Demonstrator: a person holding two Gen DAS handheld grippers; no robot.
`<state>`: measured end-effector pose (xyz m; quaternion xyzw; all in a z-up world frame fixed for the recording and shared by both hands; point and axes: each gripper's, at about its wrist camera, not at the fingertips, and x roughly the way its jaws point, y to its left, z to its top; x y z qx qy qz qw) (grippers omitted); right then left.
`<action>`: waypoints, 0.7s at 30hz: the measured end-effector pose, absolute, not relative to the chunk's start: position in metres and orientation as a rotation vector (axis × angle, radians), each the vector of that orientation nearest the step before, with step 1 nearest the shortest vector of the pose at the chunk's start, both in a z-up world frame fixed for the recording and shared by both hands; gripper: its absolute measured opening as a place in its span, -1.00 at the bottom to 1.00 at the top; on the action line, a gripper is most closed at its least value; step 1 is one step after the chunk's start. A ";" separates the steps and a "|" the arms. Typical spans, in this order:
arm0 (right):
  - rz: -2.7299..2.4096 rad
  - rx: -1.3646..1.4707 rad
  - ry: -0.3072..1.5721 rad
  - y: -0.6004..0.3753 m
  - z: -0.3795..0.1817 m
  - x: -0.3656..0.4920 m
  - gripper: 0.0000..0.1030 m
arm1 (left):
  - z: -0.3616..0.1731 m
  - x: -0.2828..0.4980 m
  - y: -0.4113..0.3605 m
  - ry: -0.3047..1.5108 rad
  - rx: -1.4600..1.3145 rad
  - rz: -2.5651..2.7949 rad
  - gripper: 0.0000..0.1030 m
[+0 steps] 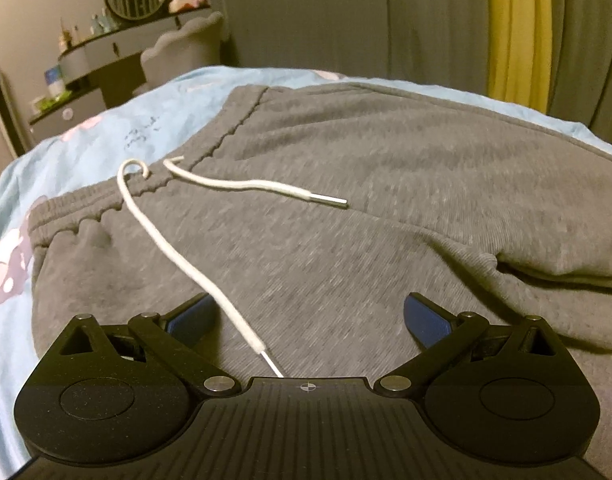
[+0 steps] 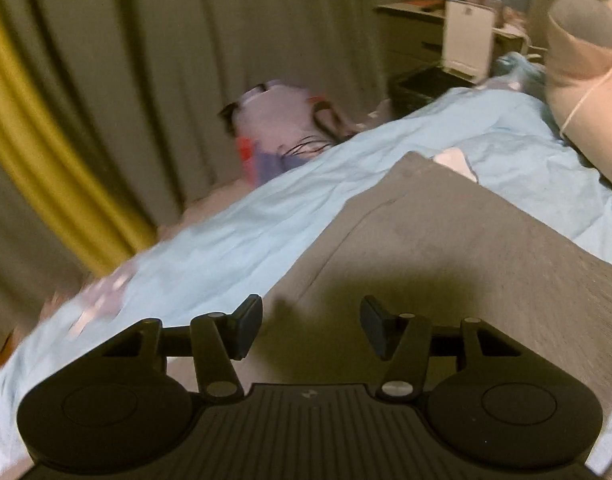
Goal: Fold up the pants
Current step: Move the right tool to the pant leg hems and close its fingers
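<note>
Grey pants (image 1: 346, 184) are lying spread flat on a light blue bedsheet (image 1: 106, 128), filling most of the left wrist view, elastic waistband running off toward 9 o'clock. White drawstring (image 1: 174, 256) is trailing across the fabric: one end is running down to 6 o'clock and passing between the fingers of the left gripper (image 1: 310, 320), the other end is lying toward 3 o'clock with its tip resting on the cloth. Left gripper is hovering over the pants with jaws spread wide, released, pads pressing on nothing. A fold or pocket edge is showing at 3 o'clock.

In the right wrist view, blurred, the right gripper (image 2: 311, 330) is sitting over a leg end of the pants (image 2: 446, 264), cloth corner pointing toward 12 o'clock, sheet (image 2: 266, 232) at 10 o'clock. Its jaws are standing partly apart, nothing clamped between them, released. Beige and yellow curtains (image 2: 86, 120) are hanging at 10 o'clock, a pale purple bag (image 2: 274, 120) at 12, a person's arm (image 2: 586, 100) at 2 o'clock
</note>
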<state>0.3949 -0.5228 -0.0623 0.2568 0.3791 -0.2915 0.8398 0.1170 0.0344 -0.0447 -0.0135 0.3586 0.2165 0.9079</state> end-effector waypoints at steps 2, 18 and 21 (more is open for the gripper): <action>-0.644 0.573 0.790 -0.534 -0.069 0.402 0.12 | -0.046 0.116 0.031 0.721 -0.016 0.457 1.00; -0.607 0.449 0.700 -0.542 -0.060 0.367 -0.88 | -0.051 0.114 0.029 0.692 -0.041 0.487 1.00; -0.537 0.475 0.612 -0.535 -0.041 0.293 -0.90 | -0.051 0.112 0.027 0.685 -0.020 0.482 1.00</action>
